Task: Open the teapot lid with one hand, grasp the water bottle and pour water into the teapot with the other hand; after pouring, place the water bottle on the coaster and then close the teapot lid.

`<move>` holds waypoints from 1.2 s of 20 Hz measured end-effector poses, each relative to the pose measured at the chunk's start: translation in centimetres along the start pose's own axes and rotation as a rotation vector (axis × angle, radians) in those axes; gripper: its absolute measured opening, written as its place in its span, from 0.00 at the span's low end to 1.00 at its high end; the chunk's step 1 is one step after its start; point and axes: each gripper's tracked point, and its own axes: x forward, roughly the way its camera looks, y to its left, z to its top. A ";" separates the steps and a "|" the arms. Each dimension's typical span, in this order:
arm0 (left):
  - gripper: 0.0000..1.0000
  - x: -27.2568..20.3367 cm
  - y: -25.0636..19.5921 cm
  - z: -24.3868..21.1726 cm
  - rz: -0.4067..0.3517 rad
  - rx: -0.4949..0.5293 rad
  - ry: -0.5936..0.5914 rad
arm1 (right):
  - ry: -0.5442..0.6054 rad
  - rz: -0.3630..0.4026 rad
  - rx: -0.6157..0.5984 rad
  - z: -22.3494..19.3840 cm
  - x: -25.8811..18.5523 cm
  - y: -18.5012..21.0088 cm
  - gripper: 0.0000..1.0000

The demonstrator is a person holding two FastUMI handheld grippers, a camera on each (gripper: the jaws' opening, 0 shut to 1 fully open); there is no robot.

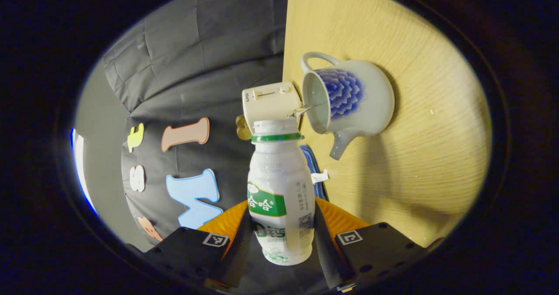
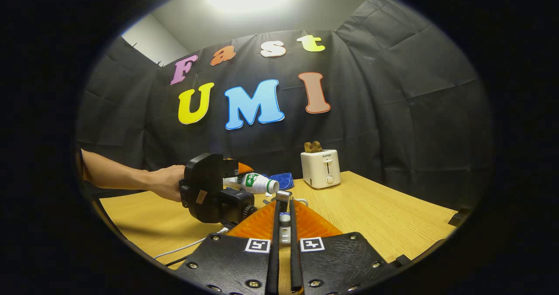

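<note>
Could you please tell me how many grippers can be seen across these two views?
2: the left gripper clamps the tilted water bottle beside the open teapot; the right gripper holds something small between nearly closed fingers.

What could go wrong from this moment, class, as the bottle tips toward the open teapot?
1. The water bottle mouth sits beside the teapot rim, not over it; water may hit the table.
2. The right hand-held gripper pinches the lid thinly; it could slip.
</note>
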 end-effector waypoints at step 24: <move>0.80 -0.2 1.5 -0.2 0.001 0.145 -0.008 | 0.008 -0.001 0.004 -0.2 0.0 -0.2 0.10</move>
